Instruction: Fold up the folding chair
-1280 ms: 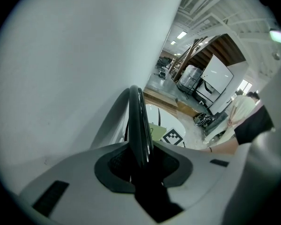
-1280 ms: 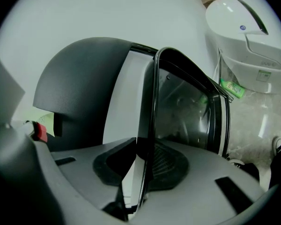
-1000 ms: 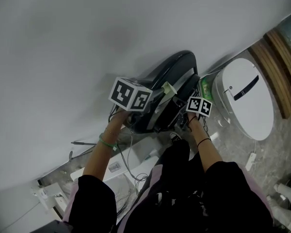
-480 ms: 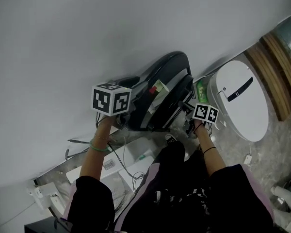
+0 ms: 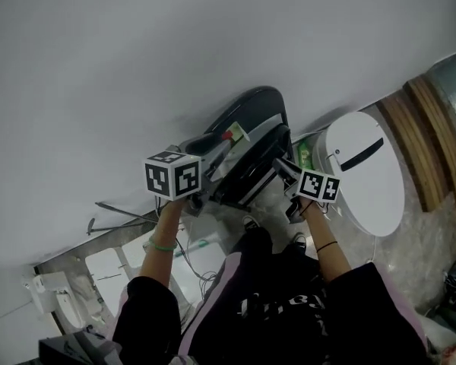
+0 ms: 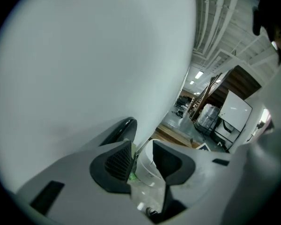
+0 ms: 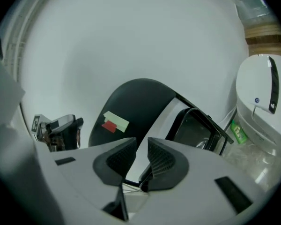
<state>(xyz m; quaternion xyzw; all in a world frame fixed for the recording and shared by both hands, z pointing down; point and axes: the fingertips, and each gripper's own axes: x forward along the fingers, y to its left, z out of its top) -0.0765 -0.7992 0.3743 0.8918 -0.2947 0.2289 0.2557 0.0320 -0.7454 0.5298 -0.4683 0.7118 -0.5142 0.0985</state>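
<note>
The black folding chair [image 5: 247, 128] stands folded flat, leaning on the white wall. Its back [image 7: 131, 104] carries a green and a red tape tag [image 7: 113, 122], and the seat frame [image 7: 196, 128] lies beside it. My left gripper [image 5: 201, 149] is at the chair's left edge; in the left gripper view [image 6: 143, 162] its jaws have been opening and stand apart with nothing between them. My right gripper [image 5: 286, 167] is at the chair's right side. In the right gripper view [image 7: 141, 161] its jaws have just been closing to a narrow gap, with nothing gripped.
A white round lidded bin [image 5: 365, 173] stands right of the chair, with a green bottle [image 5: 304, 152] between them. Cables and white boxes [image 5: 201, 253] lie on the floor at the person's feet. A wooden edge [image 5: 418, 128] runs at the far right.
Both grippers have risen and drawn back a little from the chair. The left gripper's cube has shifted left and lower in the picture. The chair stays folded against the wall.
</note>
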